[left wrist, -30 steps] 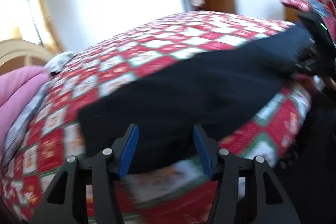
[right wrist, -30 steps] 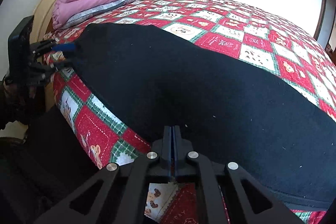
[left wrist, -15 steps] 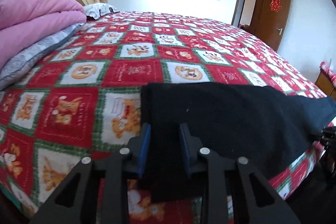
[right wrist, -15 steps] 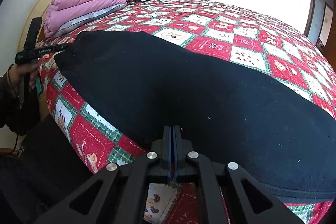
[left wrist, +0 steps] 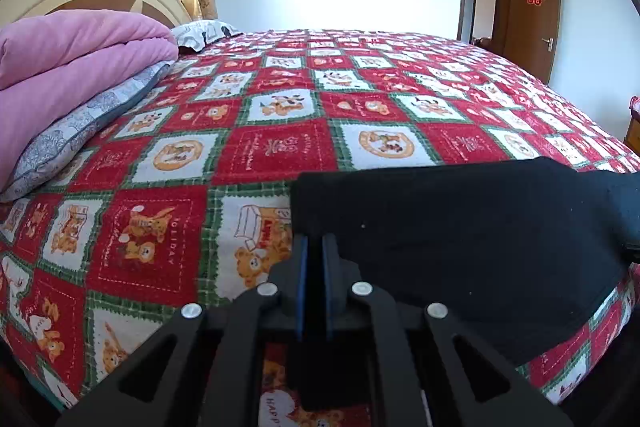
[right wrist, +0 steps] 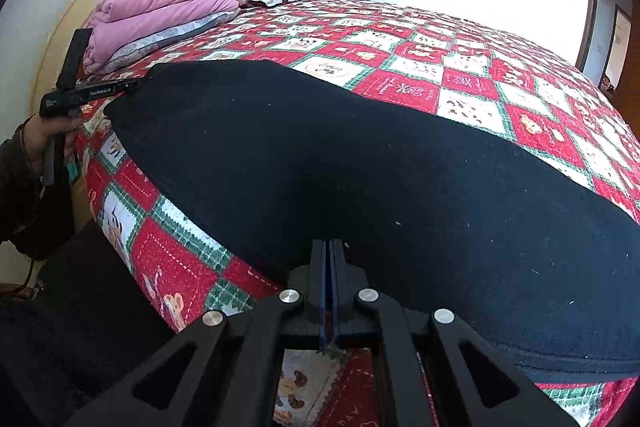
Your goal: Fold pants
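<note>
Jaws of the left gripper (left wrist: pixel 314 247) are pinched on the near corner of the black fabric pants (right wrist: pixel 360 167), which lie stretched flat along the near edge of the bed with the red, white and green checked quilt (left wrist: pixel 280 151). Those of the right gripper (right wrist: pixel 330 251) are clamped on the near hem further along. Both edges look secured, so the fold seems ready to begin: next, both hands likely lift together and carry this edge across, keeping the cloth taut.
</note>
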`<state>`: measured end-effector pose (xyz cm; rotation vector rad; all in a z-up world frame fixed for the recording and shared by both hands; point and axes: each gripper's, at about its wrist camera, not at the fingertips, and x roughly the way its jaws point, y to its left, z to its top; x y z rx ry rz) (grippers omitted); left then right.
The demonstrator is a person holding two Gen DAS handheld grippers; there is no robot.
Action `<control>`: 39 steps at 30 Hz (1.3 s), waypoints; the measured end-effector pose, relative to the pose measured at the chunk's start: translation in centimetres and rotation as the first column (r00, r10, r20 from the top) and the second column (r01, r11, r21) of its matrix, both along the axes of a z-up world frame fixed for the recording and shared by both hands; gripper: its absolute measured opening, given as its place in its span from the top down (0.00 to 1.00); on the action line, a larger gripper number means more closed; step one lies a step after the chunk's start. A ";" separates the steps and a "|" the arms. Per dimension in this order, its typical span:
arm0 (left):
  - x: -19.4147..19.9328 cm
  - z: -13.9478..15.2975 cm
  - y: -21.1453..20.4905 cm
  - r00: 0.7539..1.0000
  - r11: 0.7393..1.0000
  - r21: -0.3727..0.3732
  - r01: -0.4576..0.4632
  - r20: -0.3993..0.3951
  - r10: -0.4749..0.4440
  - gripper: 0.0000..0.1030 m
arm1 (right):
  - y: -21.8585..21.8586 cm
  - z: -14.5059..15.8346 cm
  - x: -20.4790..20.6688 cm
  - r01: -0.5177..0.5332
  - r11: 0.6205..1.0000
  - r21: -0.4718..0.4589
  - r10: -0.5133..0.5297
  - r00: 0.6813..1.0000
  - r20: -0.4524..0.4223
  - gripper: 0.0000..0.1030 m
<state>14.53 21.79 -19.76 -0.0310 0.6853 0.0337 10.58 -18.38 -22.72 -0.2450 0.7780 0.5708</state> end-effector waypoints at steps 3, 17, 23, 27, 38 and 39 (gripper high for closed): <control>-0.7 0.4 0.0 1.000 1.000 -0.014 -0.019 0.020 0.019 0.81 | 0.0 0.1 0.0 0.001 1.000 -0.003 -0.001 1.000 -0.002 0.98; -2.1 0.5 -7.5 0.998 0.986 0.157 0.056 0.028 -0.061 0.37 | -0.1 0.2 0.1 0.013 0.998 -0.055 -0.011 1.000 0.028 0.96; -2.6 -0.9 -7.3 0.995 0.986 0.152 0.069 0.057 -0.078 0.34 | -1.2 0.2 1.2 0.006 1.000 -0.007 -0.006 0.999 -0.047 0.96; -2.8 -0.3 -7.9 0.997 0.990 0.137 0.045 0.051 -0.052 0.34 | -3.0 0.9 2.1 0.059 0.997 0.047 -0.055 0.994 -0.096 0.96; -3.4 3.5 -17.0 0.969 0.971 0.139 0.194 0.127 -0.211 0.27 | -12.7 9.3 3.3 0.249 0.941 0.228 -0.250 0.968 -0.026 0.96; -3.1 3.3 -18.0 0.966 0.967 0.140 0.215 0.114 -0.231 0.27 | -13.9 10.1 3.3 0.268 0.934 0.238 -0.272 0.962 -0.017 0.96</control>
